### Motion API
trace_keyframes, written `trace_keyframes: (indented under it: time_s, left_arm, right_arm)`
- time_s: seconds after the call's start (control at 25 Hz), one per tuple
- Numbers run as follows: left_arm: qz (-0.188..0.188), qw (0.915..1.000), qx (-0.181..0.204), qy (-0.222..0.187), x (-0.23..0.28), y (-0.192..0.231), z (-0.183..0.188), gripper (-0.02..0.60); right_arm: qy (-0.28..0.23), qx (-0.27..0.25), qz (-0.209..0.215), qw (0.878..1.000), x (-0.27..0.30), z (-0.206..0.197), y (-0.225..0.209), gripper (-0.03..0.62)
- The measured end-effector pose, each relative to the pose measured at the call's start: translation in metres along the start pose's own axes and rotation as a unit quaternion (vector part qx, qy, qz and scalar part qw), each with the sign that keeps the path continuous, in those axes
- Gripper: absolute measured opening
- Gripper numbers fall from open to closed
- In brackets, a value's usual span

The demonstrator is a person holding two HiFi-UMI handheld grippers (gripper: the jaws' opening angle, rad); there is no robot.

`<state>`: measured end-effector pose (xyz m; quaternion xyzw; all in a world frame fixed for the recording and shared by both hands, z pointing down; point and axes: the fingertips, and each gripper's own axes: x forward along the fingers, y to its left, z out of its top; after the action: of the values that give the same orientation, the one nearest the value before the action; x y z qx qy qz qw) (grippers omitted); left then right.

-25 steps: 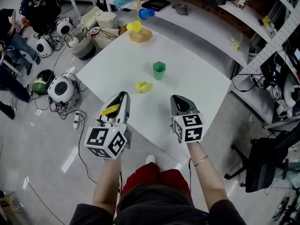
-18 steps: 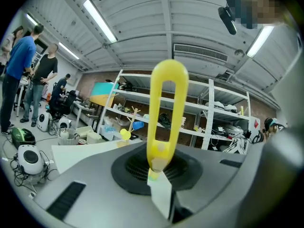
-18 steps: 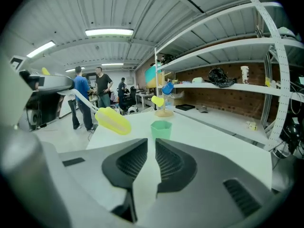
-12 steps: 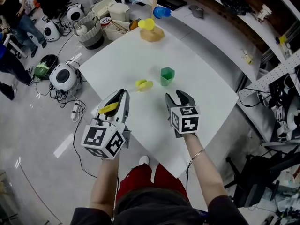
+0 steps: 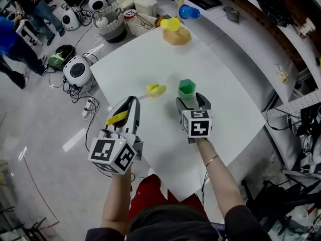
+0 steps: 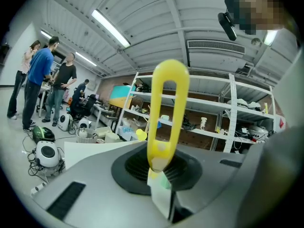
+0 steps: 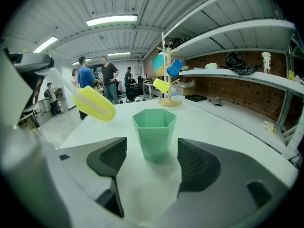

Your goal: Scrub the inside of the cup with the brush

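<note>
A green hexagonal cup [image 5: 186, 88] stands upright on the white table [image 5: 228, 102]. My right gripper [image 5: 190, 101] is just behind it. Its jaws have just been opening and now stand wide. In the right gripper view the cup [image 7: 154, 132] sits at the mouth of the right gripper [image 7: 151, 156], and neither pad touches it. My left gripper [image 5: 129, 104] is shut on the brush. The brush's yellow head [image 5: 155, 90] hangs left of the cup, also visible as the yellow head [image 7: 95, 103]. The yellow loop handle [image 6: 166, 110] rises from the shut left gripper [image 6: 161, 177].
A wooden mug tree [image 5: 176, 33] with a yellow and a blue cup stands at the table's far corner. Bins and baskets [image 5: 120, 21] sit on the floor beyond the far left edge. People [image 5: 12, 39] stand at the left. Shelving [image 5: 281, 29] runs along the right.
My right gripper moved forward up to the cup and its jaws went from shut to wide open. The left gripper with the brush shifted a little forward.
</note>
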<state>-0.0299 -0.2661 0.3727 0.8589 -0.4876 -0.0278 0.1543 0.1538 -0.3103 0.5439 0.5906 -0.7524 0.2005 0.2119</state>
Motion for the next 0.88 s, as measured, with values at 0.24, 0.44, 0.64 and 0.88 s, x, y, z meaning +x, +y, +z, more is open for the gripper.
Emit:
trace_keyframes:
  time_s: [0.24, 0.44, 0.64, 0.88]
  left_arm:
    - [0.022, 0.9997, -0.01, -0.001, 0.019, 0.002, -0.005, 0.038]
    - [0.037, 0.9991, -0.018, 0.004, 0.029, 0.009, -0.015, 0.038]
    - [0.046, 0.9986, -0.027, 0.004, 0.032, 0.014, -0.022, 0.038]
    - [0.04, 0.9985, -0.037, -0.001, 0.034, 0.013, -0.022, 0.038]
  right_arm:
    - [0.015, -0.017, 0.015, 1.0, 0.033, -0.003, -0.005, 0.322]
    - [0.027, -0.046, 0.029, 0.998, 0.053, -0.007, -0.003, 0.322]
    - [0.027, -0.049, 0.044, 0.997, 0.059, -0.009, -0.003, 0.319]
    - [0.018, -0.071, 0.052, 0.996, 0.057, -0.007, -0.001, 0.316]
